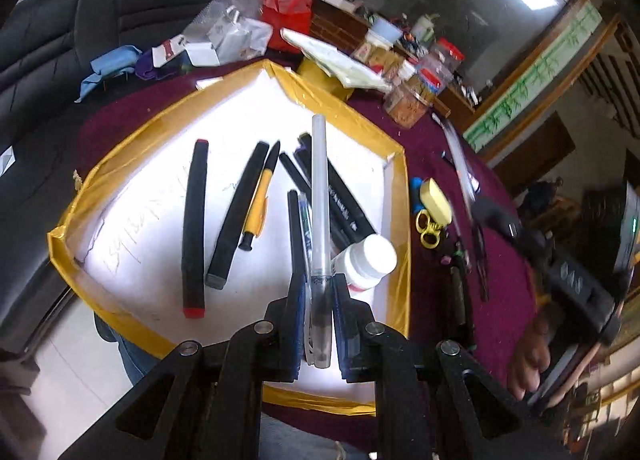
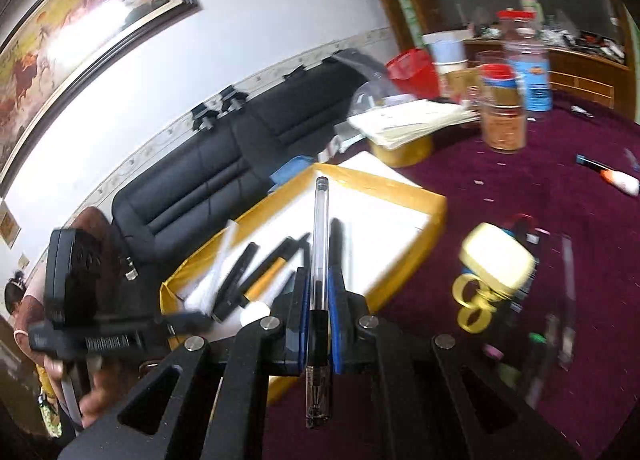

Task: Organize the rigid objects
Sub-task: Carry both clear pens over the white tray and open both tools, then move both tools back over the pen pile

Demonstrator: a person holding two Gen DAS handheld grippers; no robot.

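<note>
Left hand-held gripper (image 1: 320, 288) pinches a frosted pen (image 1: 319, 196) between its blue pads, the pen running straight out ahead above a yellow-edged tray (image 1: 360, 116) on the maroon worktop (image 1: 500, 300). Black markers (image 1: 195, 220), a yellow pen (image 1: 258, 204) and a white bottle (image 1: 370, 260) lie in the tray just below. Right hand-held gripper (image 2: 319, 292) is pressed onto a clear pen (image 2: 320, 244), held above the tray's near edge, yellow scissors (image 2: 474, 304) off to its right.
</note>
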